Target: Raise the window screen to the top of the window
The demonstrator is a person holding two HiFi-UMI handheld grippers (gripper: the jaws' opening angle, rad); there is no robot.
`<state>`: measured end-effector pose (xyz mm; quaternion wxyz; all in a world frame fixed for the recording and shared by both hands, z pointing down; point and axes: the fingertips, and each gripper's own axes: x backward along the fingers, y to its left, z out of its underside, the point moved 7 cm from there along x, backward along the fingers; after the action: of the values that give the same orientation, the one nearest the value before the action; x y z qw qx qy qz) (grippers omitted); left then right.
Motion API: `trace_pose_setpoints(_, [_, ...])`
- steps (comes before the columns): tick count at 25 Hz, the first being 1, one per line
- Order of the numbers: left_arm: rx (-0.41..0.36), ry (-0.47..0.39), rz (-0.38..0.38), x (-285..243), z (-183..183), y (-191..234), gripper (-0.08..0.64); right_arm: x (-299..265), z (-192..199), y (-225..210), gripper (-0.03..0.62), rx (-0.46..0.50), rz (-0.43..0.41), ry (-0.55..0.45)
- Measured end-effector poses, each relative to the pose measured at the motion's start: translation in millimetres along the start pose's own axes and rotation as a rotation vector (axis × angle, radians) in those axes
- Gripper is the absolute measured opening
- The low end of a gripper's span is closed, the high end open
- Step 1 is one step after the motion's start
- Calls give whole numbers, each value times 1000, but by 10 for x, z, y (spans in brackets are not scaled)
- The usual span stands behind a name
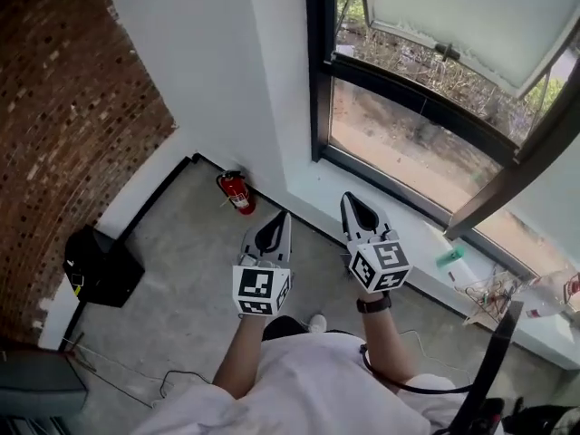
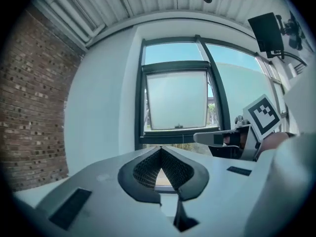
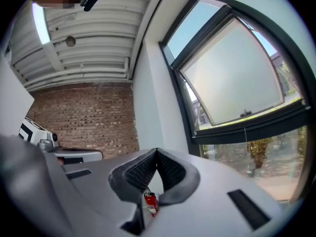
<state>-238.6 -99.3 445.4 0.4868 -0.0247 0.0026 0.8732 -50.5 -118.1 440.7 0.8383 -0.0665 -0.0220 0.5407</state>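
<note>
The window screen (image 1: 462,12) is a pale frosted panel in a dark frame, tilted outward at the top of the window. Its small handle (image 1: 446,51) sits on the lower edge. In the left gripper view the window screen (image 2: 177,100) stands straight ahead, well beyond the jaws. The right gripper view has the window screen (image 3: 237,78) up to the right, with a thin cord (image 3: 245,135) hanging under it. My left gripper (image 1: 282,216) and right gripper (image 1: 347,198) are side by side short of the sill, both shut and empty, touching nothing.
A red fire extinguisher (image 1: 236,191) stands on the floor by the white wall. A black box (image 1: 100,265) sits against the brick wall at left. The white sill (image 1: 362,202) carries a green object (image 1: 450,257) and small clutter at right. A dark diagonal bar (image 1: 521,161) crosses the window.
</note>
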Motion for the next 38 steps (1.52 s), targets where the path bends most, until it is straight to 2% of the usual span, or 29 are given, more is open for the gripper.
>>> trace_pose_setpoints(6, [-6,5,246,-1100,25,-314,-2,-10,87,-654,-11,-10,177,31])
trace_pose_setpoints(11, [-26,-29,410,-2191,40,-446,-2,-317,72,-1365,-12,7,317,24])
trace_pose_setpoints(15, [-19,-38,545,-3051,-71,-503,-2,-667,-117,-1953,-12,29,431,19])
trace_pose_setpoints(18, [-32,-53,618,-3593,-208,-478,-2,-994,-280,-2268,-11,60,476,16])
trace_pose_setpoints(22, [31,-72,699,-4188,-375,-382,-2,-1366,-321,-2644,-11,39,538,31])
trace_pose_setpoints(25, [3,-64,734,-4577,-328,-325,-2,-1550,-255,-2794,-11,35,569,56])
trace_pose_setpoints(30, [-104,-27,738,-5064,-181,-410,-2,-1645,-85,-3077,-11,10,584,96])
trace_pose_setpoints(32, [-179,-15,740,-5232,-158,-528,-2,-1631,-57,-3246,-12,-7,595,99])
trace_pose_setpoints(38, [-578,-30,782,-5606,-90,-915,-2,-1483,11,-3588,-11,-40,634,102])
